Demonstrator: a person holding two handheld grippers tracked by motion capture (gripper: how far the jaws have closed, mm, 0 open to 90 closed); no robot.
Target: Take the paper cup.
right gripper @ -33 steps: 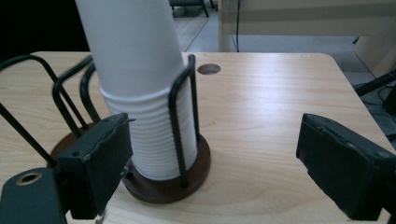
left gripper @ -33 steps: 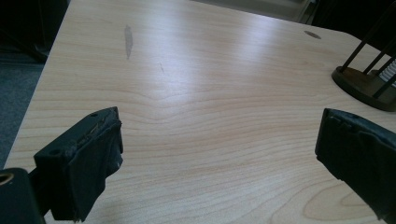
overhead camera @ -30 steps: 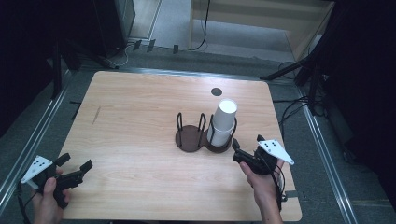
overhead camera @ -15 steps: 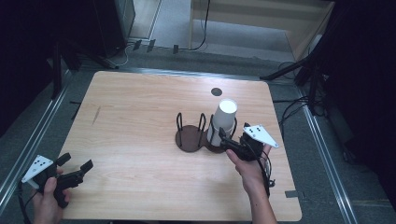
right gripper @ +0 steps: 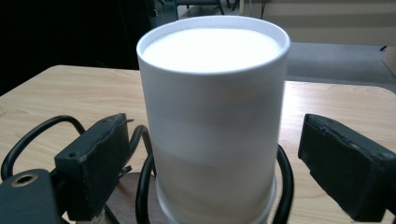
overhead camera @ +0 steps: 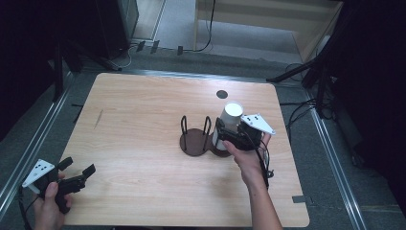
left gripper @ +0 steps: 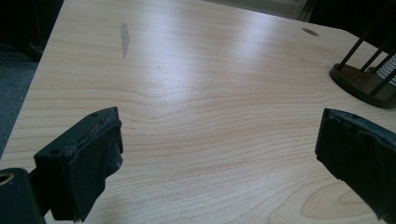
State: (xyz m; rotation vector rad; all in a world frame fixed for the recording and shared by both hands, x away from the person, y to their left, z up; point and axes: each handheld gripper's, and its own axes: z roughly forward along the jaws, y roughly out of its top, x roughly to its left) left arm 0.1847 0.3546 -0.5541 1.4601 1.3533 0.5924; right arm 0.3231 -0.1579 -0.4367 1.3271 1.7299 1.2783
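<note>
A tall white cup (overhead camera: 231,119) stands upright in the right ring of a dark two-place wire holder (overhead camera: 193,139) right of the table's middle. My right gripper (overhead camera: 223,135) is open, one jaw on each side of the cup's lower half with gaps on both sides. In the right gripper view the cup (right gripper: 212,121) rises between the jaws of that gripper (right gripper: 219,163), and black wire loops (right gripper: 28,140) curve around its foot. My left gripper (overhead camera: 79,166) is open near the table's front left corner. Bare wood lies between the left gripper (left gripper: 219,158) jaws, the holder (left gripper: 362,80) far off.
A small dark round spot (overhead camera: 221,94) marks the wooden table (overhead camera: 134,110) behind the cup. The holder's left ring holds nothing. Metal rails and cables run along the floor on both sides of the table.
My right gripper has moved forward and left from the table's right side until its open jaws flank the cup. The left gripper has stayed where it was.
</note>
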